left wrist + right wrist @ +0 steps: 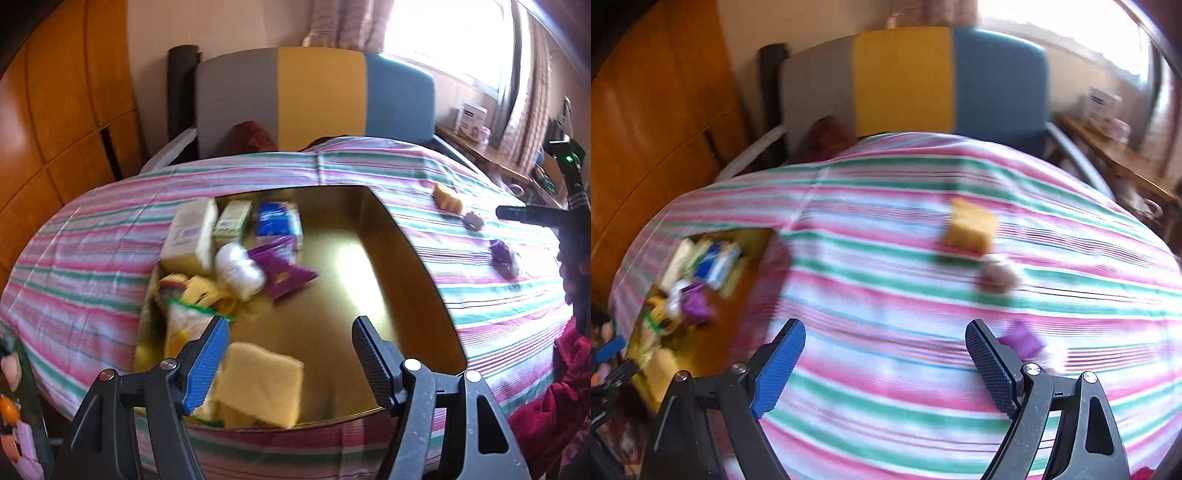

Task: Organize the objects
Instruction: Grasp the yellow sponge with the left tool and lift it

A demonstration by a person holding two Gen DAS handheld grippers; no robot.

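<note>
A gold tray [369, 258] sits on the striped cloth [886, 288]. It holds a beige box [192, 236], a green box [232, 219], a blue pack [277, 221], a white roll [240, 269], a purple packet [284, 269] and a yellow sponge [258, 384]. My left gripper [291, 354] hangs open over the tray's near end, with that sponge lying below its blue finger. My right gripper [884, 332] is open over bare cloth. To its right lie a purple packet [1021, 339], a small brownish thing [997, 277] and a yellow sponge [969, 227].
A chair with a grey, yellow and blue back [314, 96] stands behind the table. A wooden wardrobe [55, 110] fills the left. A side table with boxes [472, 122] stands under the window. A red sleeve [554, 406] shows at the right edge.
</note>
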